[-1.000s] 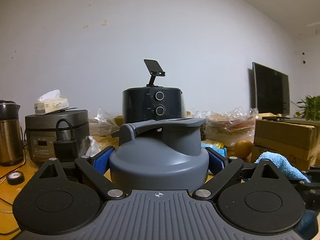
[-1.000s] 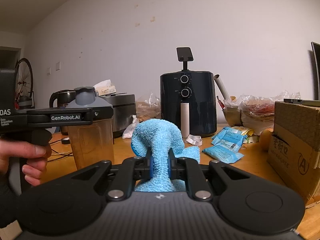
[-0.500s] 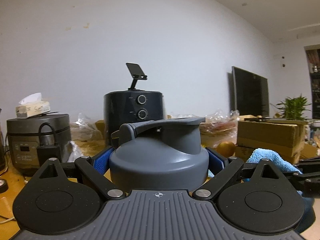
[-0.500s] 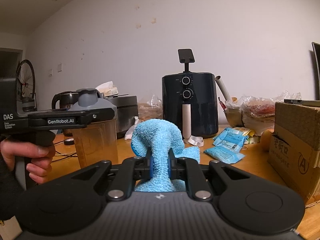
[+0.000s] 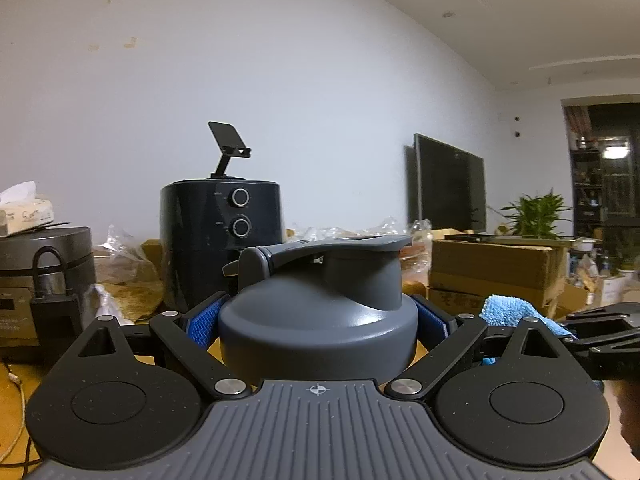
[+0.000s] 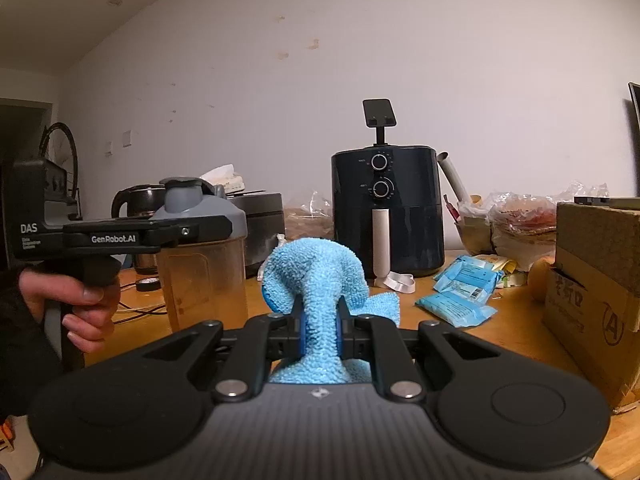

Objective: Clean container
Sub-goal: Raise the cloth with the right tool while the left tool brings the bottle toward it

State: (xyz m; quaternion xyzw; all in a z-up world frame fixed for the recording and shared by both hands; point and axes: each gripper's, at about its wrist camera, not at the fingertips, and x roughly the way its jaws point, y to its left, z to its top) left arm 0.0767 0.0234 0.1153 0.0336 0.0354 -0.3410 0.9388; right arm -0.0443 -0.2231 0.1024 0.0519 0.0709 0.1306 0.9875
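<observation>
Container point(image 6: 204, 268) upright, grey lid on top, left gripper point(image 5: 318, 316) fingers clamped around lid, right gripper point(image 6: 320, 330) pinching blue cloth point(image 6: 316, 276).

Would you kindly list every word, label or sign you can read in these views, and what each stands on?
"DAS": side of the left tool body, white letters.
"GenRobot.AI": on that tool's arm beside the container.
"A" in a circle: front of the cardboard box; the characters above it are too blurred.
Small lines under "DAS", tissue box print, blue packets and air fryer dial marks: unreadable.
</observation>
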